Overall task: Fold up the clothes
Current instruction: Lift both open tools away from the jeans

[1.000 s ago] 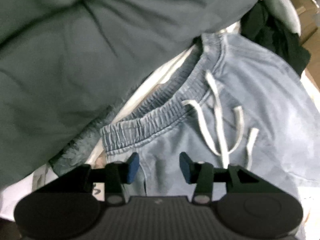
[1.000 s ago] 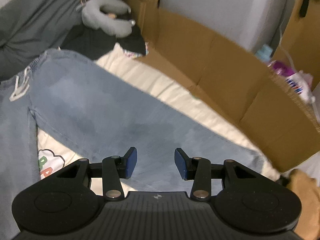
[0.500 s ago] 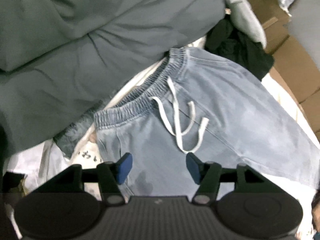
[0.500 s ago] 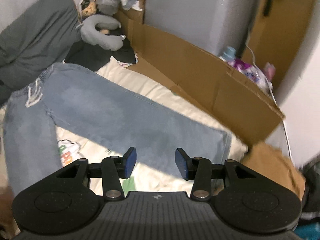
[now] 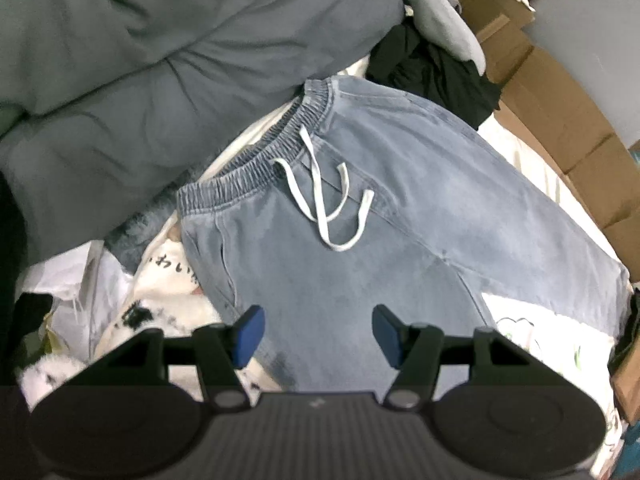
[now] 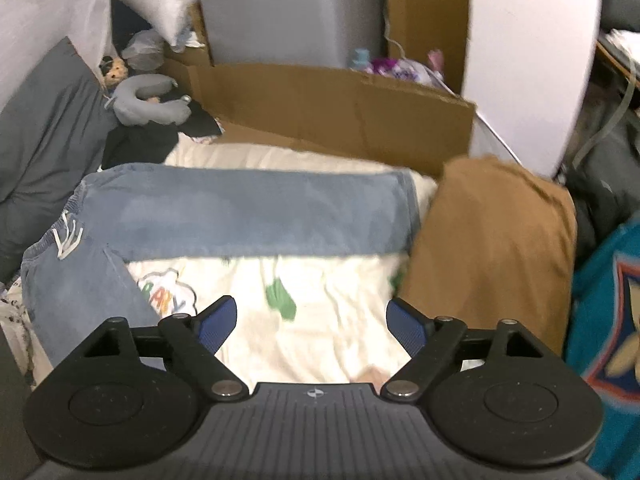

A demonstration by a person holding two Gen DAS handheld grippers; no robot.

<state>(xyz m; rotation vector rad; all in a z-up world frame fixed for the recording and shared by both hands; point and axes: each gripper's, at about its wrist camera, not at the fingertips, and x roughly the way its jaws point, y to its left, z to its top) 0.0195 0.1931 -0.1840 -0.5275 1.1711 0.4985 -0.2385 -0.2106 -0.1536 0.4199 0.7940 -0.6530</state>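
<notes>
Cream bedding [image 6: 320, 332] with cartoon prints carries the blue trousers [image 6: 248, 212] spread flat, legs parted toward its far edge, ready for folding, while the left gripper [image 5: 318, 336] hangs half open and empty above them and the right gripper [image 6: 308, 324], jaws just opened wide, holds nothing.

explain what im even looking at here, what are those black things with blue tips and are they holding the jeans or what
Those are two hand-held grippers, one in each of a person's hands, each with a camera looking along its fingers. One picture is from the left gripper, looking down on the waistband and white drawstring of light blue pants. The other is from the right gripper, showing the same pants spread flat on a cream printed blanket, with a brown garment beside the leg end and cardboard behind. Both grippers are open and hold nothing; the right one's jaws have just been opening.
</notes>
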